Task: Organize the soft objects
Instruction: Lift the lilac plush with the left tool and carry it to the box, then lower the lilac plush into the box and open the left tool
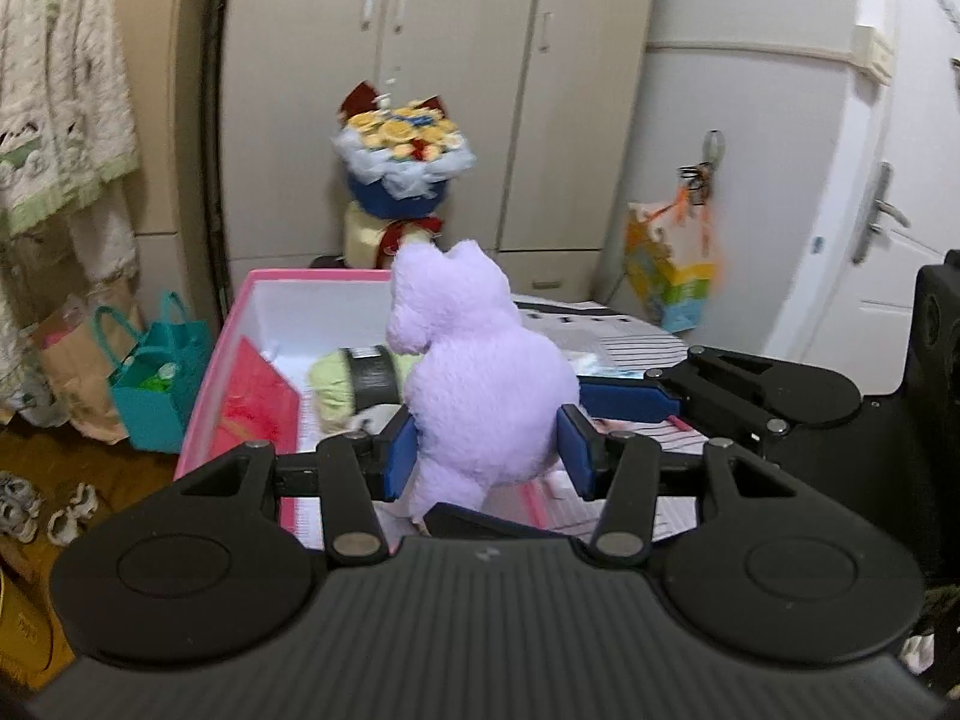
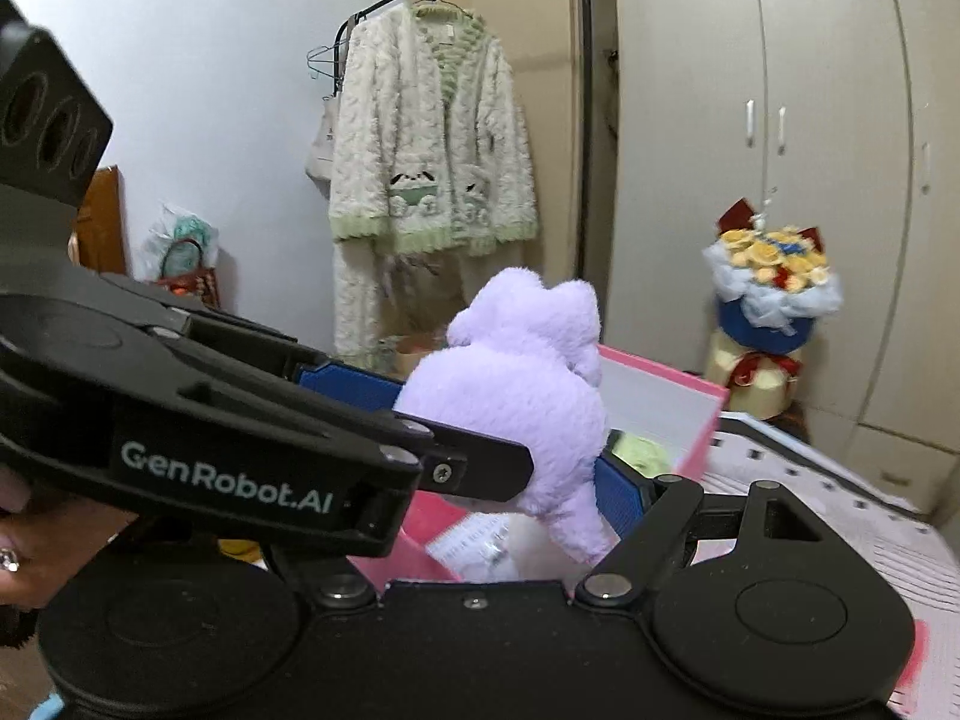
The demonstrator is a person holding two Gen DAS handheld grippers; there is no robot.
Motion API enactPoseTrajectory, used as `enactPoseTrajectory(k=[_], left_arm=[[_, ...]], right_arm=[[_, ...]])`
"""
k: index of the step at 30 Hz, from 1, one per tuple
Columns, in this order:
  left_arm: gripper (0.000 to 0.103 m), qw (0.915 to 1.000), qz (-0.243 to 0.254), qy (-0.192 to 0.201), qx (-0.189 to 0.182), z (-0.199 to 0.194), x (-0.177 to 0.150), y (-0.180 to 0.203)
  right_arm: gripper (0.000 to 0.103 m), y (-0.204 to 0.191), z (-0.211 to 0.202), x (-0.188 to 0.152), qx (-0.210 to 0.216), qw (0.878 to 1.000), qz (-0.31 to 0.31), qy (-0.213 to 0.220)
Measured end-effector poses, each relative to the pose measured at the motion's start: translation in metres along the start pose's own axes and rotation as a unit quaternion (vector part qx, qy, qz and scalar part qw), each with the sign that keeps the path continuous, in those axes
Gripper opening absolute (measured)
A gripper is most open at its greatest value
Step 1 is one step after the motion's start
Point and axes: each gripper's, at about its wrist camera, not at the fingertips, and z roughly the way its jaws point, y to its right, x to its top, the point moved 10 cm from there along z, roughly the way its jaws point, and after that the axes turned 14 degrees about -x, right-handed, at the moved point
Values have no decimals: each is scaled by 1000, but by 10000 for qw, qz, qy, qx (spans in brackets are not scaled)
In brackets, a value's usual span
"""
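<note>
Two grippers pinch purple plush (image 1: 486,384) (pink box (image 1: 210,396) beneath).

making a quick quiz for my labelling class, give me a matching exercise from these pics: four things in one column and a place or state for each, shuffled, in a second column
Things:
1. purple plush toy
2. pink box
3. fluffy cream jacket
4. flower bouquet

Places or states:
A. hanging on a hanger from a black rail
B. standing in front of the wardrobe doors, beyond the box
C. held up between blue pads
D. open, with a green soft thing inside

Pairs: 1-C, 2-D, 3-A, 4-B
</note>
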Motion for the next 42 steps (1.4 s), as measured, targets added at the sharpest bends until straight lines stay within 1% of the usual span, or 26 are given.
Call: enactPoseTrajectory(k=[4, 7, 9, 12, 13, 15, 18, 23, 26, 29, 30, 34, 42], left_arm=[[48, 9996, -178, -156, 119, 14, 2, -30], [48, 9988, -386, -240, 187, 26, 1, -54], [48, 9976, -575, -288, 241, 34, -1, -72], [49, 9961, -757, -320, 336, 41, -5, -92], [49, 9955, -804, -336, 360, 43, -6, -98], [50, 9946, -868, -385, 418, 46, -10, -106], [50, 9932, -924, -471, 520, 52, -16, -115], [50, 9904, -1025, -657, 652, 62, -20, -126], [50, 9902, -904, -686, 810, 63, -20, -127], [52, 9899, -744, -683, 991, 57, -21, -123], [52, 9900, -687, -690, 1021, 54, -20, -121], [53, 9918, -557, -623, 966, 39, -17, -107], [56, 9951, -2, -396, 909, -1, -3, -63]], right_arm=[[84, -6, 31, 0, 240, 9993, 259, -119], [84, -9, 57, -1, 465, 9972, 454, -377], [84, -10, 74, -3, 706, 9930, 683, -648], [82, -12, 96, -9, 1086, 9825, 1070, -1066], [82, -14, 102, -12, 1146, 9800, 1137, -1165], [76, -18, 108, -16, 1188, 9780, 1120, -1298], [69, -24, 119, -23, 1106, 9778, 911, -1527], [69, -29, 135, -29, 1031, 9744, 741, -1856], [70, -28, 134, -29, 918, 9761, 611, -1874], [72, -25, 125, -27, 744, 9803, 463, -1769], [72, -23, 121, -27, 744, 9811, 443, -1729], [72, -14, 97, -21, 828, 9834, 508, -1531], [72, 7, 48, -7, 519, 9912, 347, -1165]])
